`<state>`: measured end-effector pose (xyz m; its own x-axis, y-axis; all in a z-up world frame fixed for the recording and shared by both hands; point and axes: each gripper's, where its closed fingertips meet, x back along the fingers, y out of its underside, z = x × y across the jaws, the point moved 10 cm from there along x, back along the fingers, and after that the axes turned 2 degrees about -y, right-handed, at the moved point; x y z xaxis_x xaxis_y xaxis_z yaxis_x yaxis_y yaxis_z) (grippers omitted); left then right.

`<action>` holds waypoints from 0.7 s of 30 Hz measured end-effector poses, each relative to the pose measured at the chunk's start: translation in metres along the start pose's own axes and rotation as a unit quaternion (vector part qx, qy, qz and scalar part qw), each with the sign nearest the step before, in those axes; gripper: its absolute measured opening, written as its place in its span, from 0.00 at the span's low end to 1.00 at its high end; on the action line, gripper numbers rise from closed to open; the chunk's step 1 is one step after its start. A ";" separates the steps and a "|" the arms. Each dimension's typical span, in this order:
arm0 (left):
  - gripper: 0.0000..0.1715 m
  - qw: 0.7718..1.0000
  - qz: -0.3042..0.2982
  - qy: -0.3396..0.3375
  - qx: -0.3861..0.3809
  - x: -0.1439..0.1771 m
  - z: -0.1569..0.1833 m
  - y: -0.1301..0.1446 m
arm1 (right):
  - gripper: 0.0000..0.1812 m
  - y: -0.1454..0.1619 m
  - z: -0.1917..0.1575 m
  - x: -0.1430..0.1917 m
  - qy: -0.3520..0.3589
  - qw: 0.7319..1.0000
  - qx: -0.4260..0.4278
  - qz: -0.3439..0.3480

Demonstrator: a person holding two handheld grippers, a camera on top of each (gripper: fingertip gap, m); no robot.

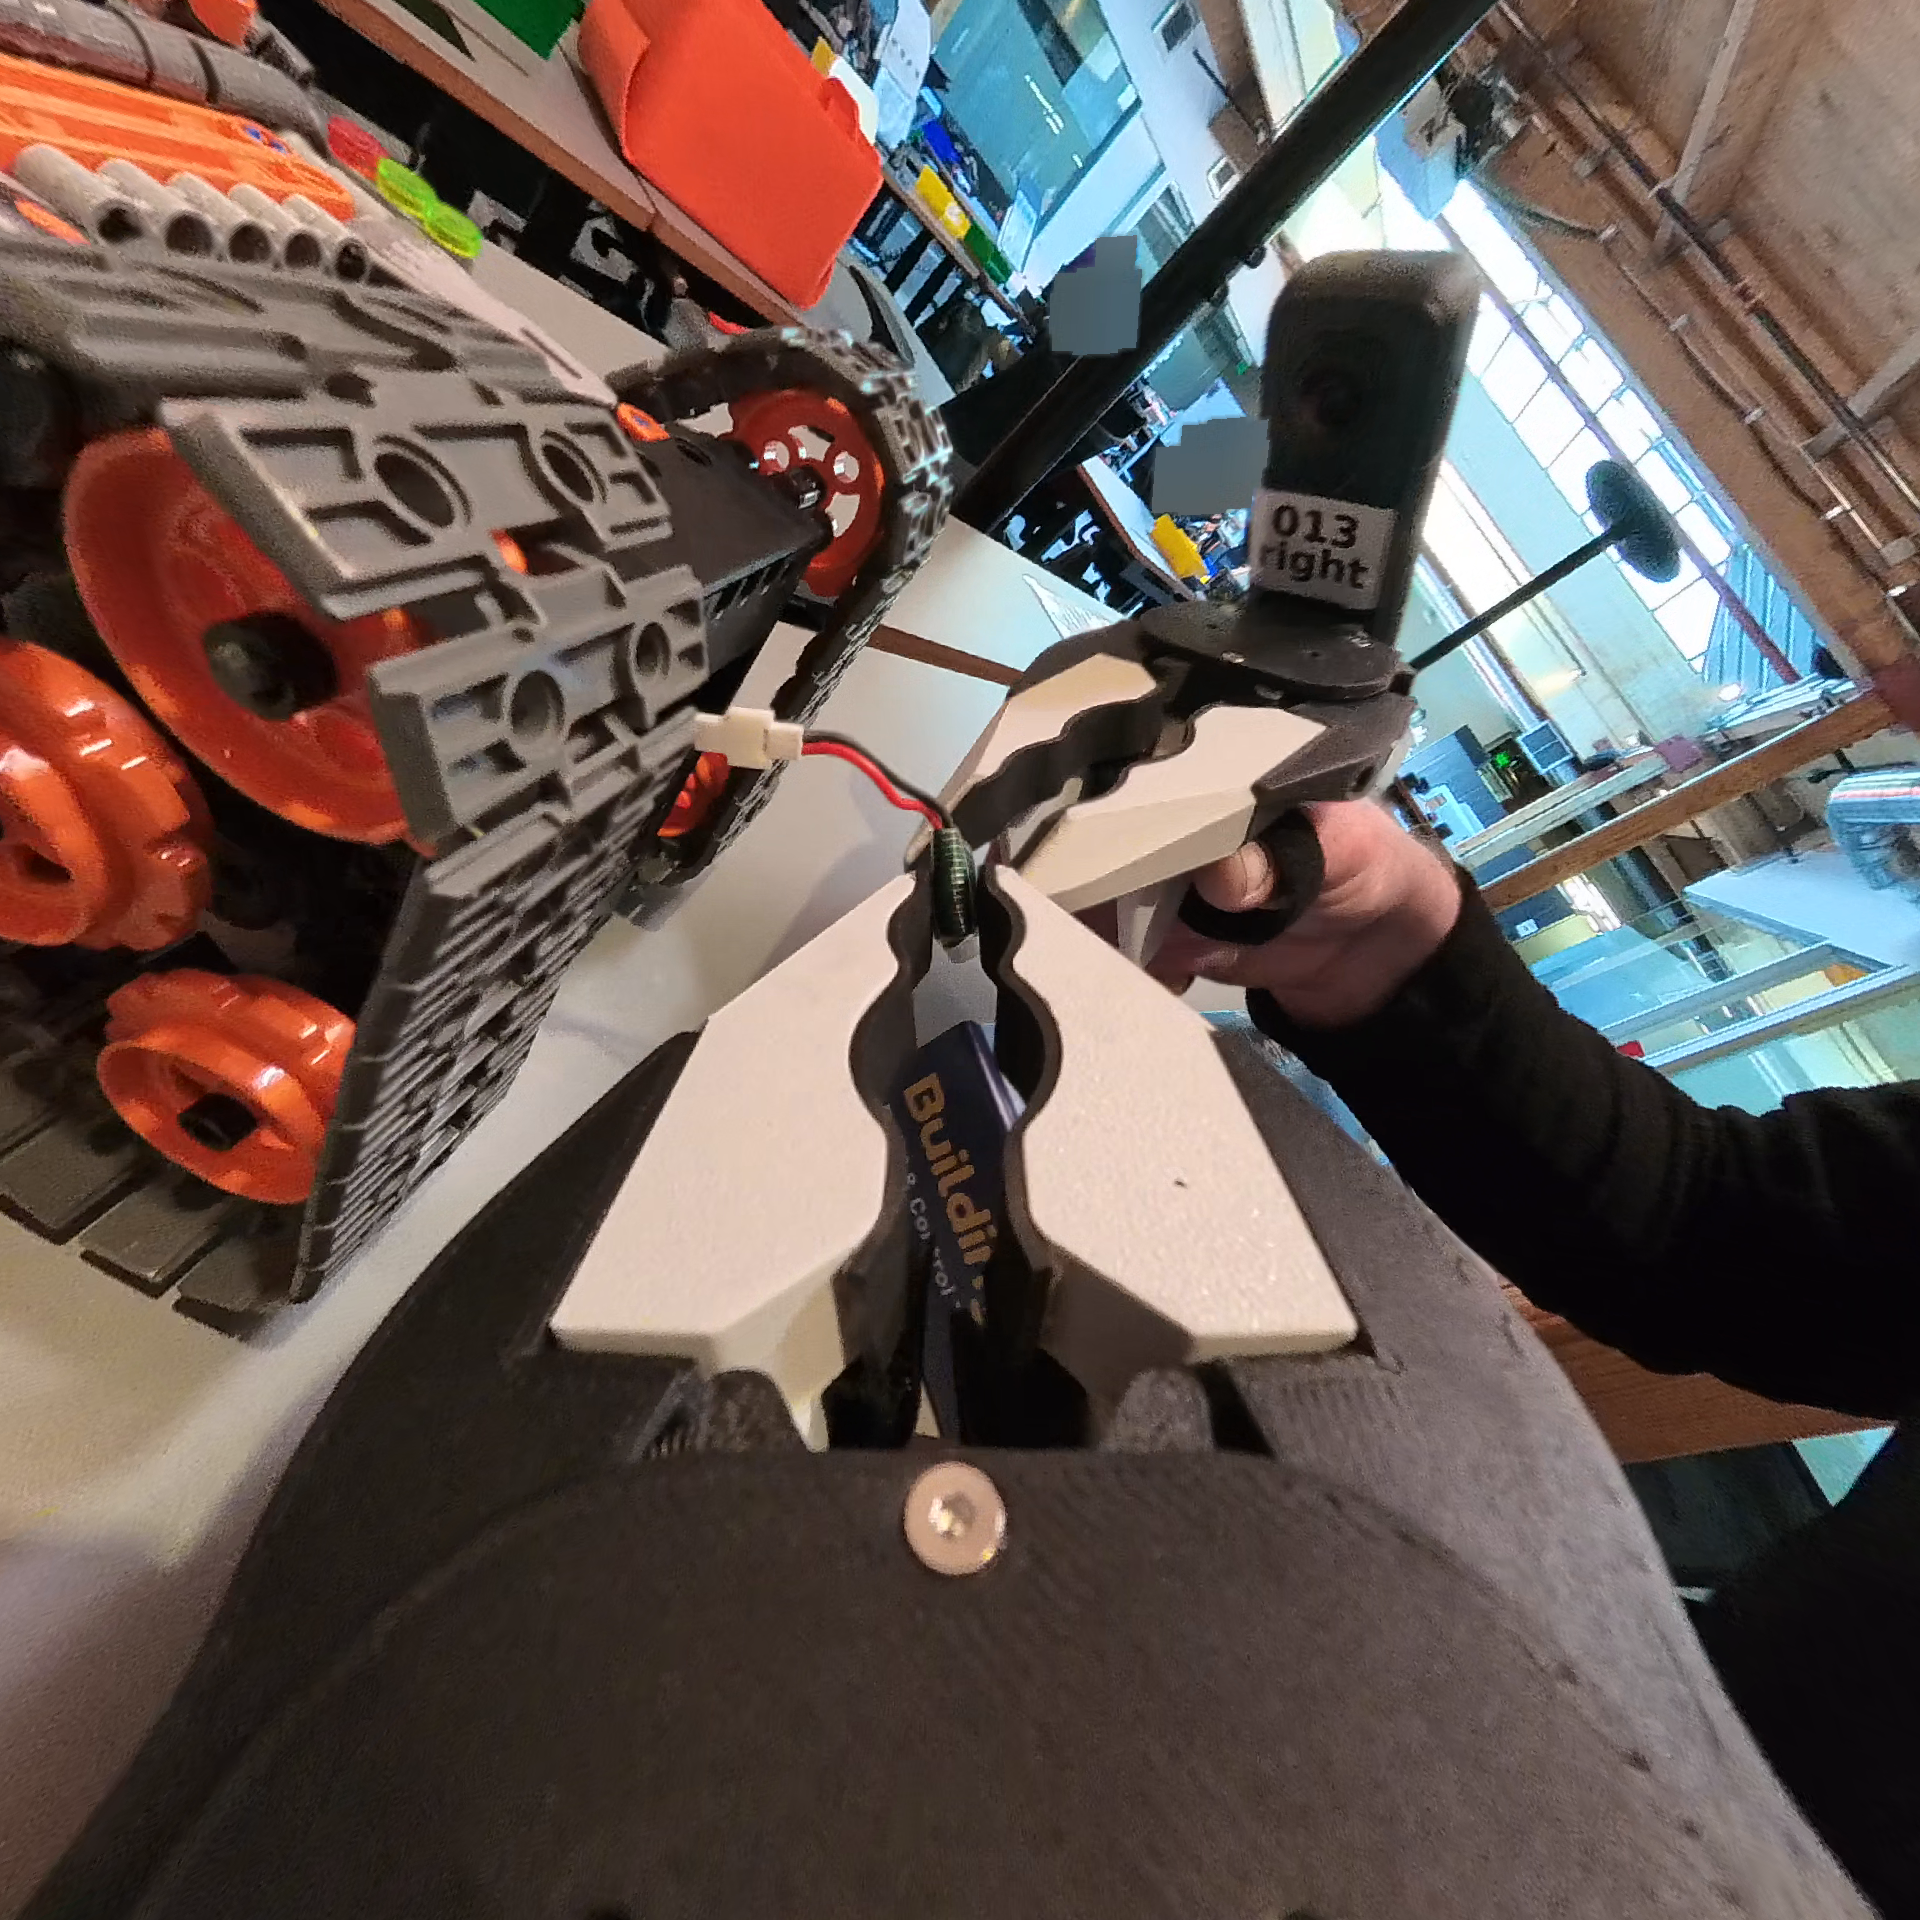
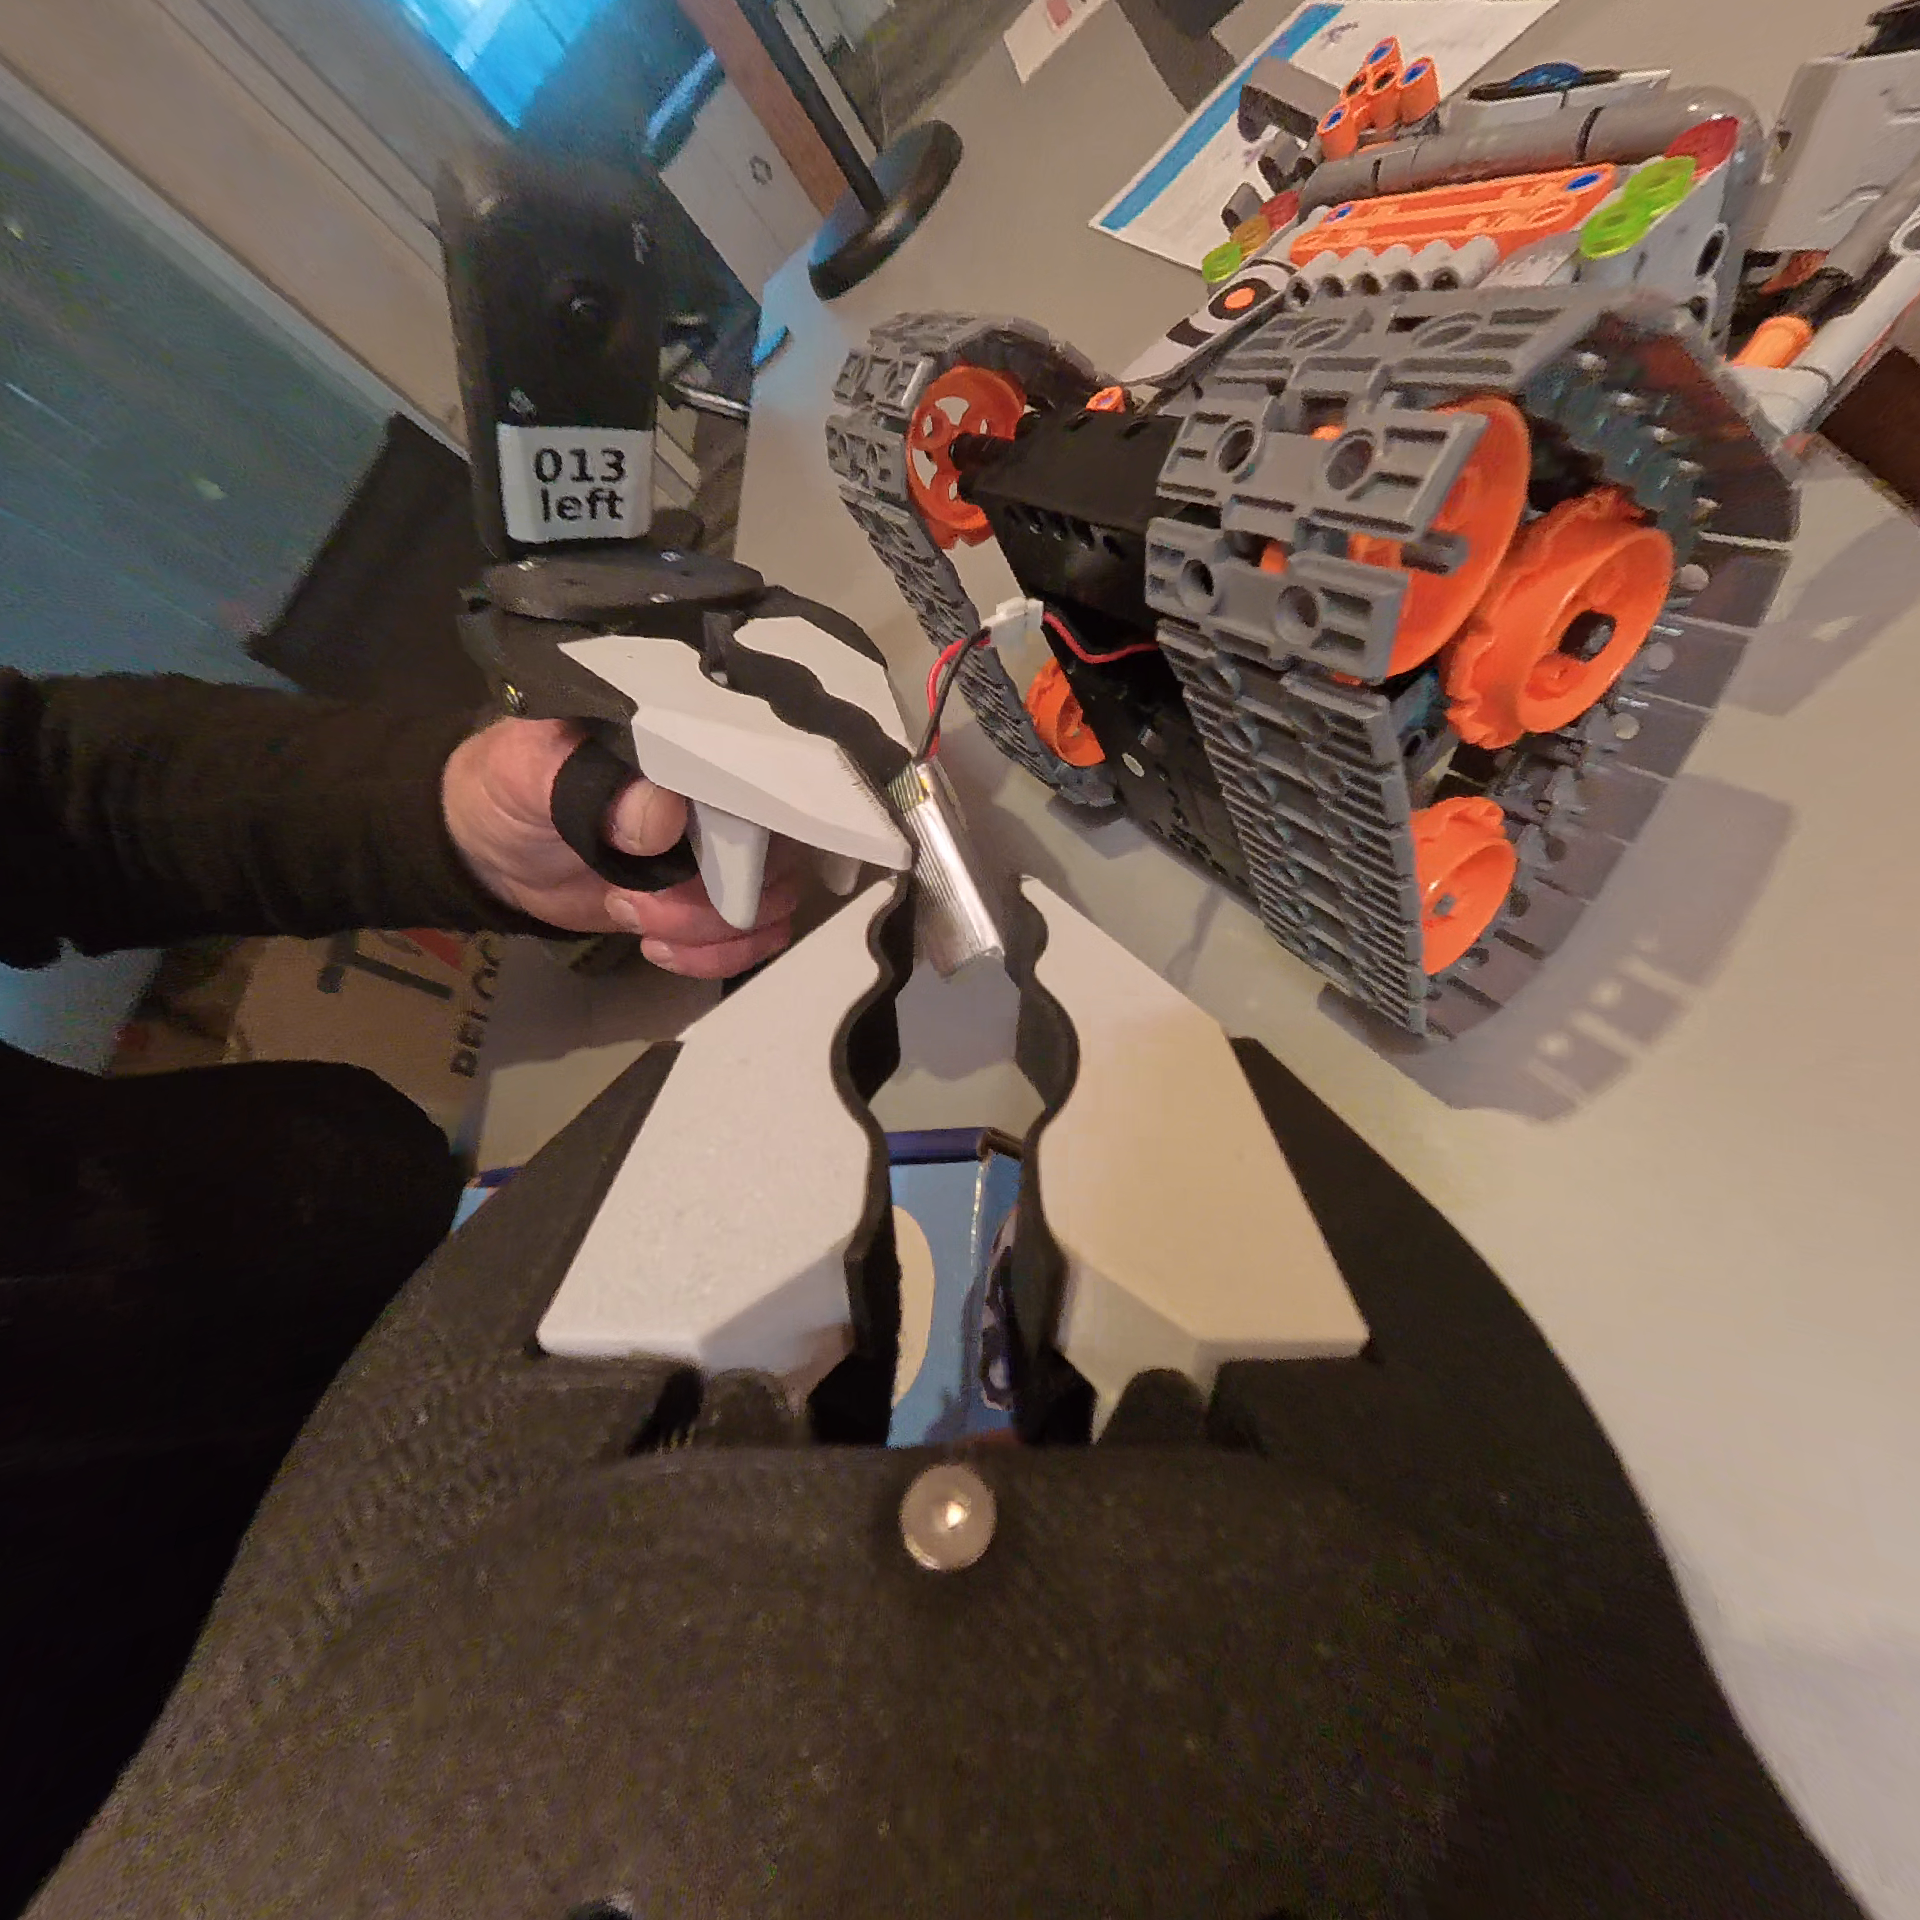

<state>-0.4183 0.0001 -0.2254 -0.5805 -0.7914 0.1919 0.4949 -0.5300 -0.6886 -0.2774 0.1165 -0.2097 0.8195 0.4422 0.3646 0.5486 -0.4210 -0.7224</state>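
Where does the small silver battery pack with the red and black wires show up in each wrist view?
Left wrist view: battery seen end-on at centre, pinched at the left gripper tips, the right gripper closing on it from above.
Right wrist view: battery seen lengthwise at centre, between the right gripper tips, left gripper holding its upper end.
Shared landmark: white connector beside the tracked vehicle.

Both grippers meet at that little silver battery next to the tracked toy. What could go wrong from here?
1. The battery is tethered: its red and black wires run through a white connector towards the tracked vehicle. Pulling away may strain them.
2. The left gripper pinches one end while the right gripper brackets the other. Opposing motion might bend the battery.
3. Both hold it only at their fingertips, so it could slip.
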 end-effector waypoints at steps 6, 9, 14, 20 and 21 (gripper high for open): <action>0.06 1.000 0.005 0.007 0.001 0.003 0.000 -0.004 | 0.04 0.002 0.001 0.001 -0.038 0.998 -0.028 0.035; 0.09 1.000 -0.008 -0.019 -0.010 0.004 0.000 -0.004 | 0.03 0.000 -0.003 0.001 -0.014 0.999 -0.005 0.033; 0.11 0.999 -0.018 -0.040 -0.010 0.006 -0.001 -0.004 | 0.02 -0.002 -0.007 -0.001 0.010 0.999 0.018 0.025; 0.12 0.996 -0.027 -0.081 -0.021 0.012 -0.002 -0.004 | 0.02 -0.008 -0.008 0.004 0.078 0.995 0.068 0.019; 0.12 0.994 -0.037 -0.096 -0.028 0.014 -0.002 -0.004 | 0.03 -0.009 -0.009 0.003 0.095 0.992 0.080 0.011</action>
<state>-0.4296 -0.0083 -0.2219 -0.4764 -0.7976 0.3699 0.4151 -0.5750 -0.7051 -0.2785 0.1139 -0.1967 0.8556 0.2708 0.4412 0.5096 -0.2905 -0.8099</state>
